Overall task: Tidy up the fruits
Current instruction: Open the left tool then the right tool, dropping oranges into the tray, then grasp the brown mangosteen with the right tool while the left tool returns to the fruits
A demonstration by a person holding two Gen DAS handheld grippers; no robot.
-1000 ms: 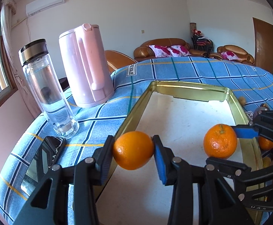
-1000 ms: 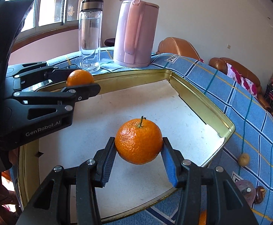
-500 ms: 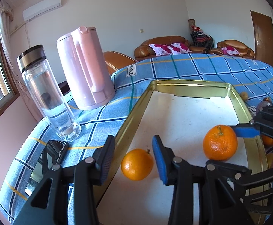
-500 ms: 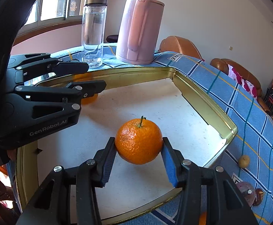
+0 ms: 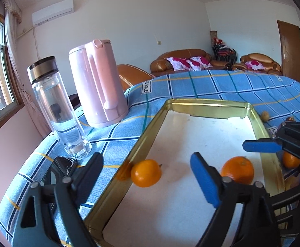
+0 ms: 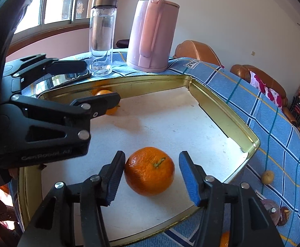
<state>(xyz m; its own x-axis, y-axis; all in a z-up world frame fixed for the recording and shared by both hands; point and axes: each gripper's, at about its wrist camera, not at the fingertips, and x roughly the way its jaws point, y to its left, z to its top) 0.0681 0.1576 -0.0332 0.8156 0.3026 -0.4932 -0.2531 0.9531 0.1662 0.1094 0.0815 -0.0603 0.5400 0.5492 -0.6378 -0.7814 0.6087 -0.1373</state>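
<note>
Left gripper: angled downward, jaws opening and already spread wide, dark finger at left and blue-padded finger at right, neither pressing on anything. Seen from the right wrist view as a black frame reaching in from the left side. Right gripper: tilted more steeply down, jaws opening, only partly apart, ribbed left pad right at the side of a fruit, blue right pad clear of it. Both side by side, pointing the same way.
</note>
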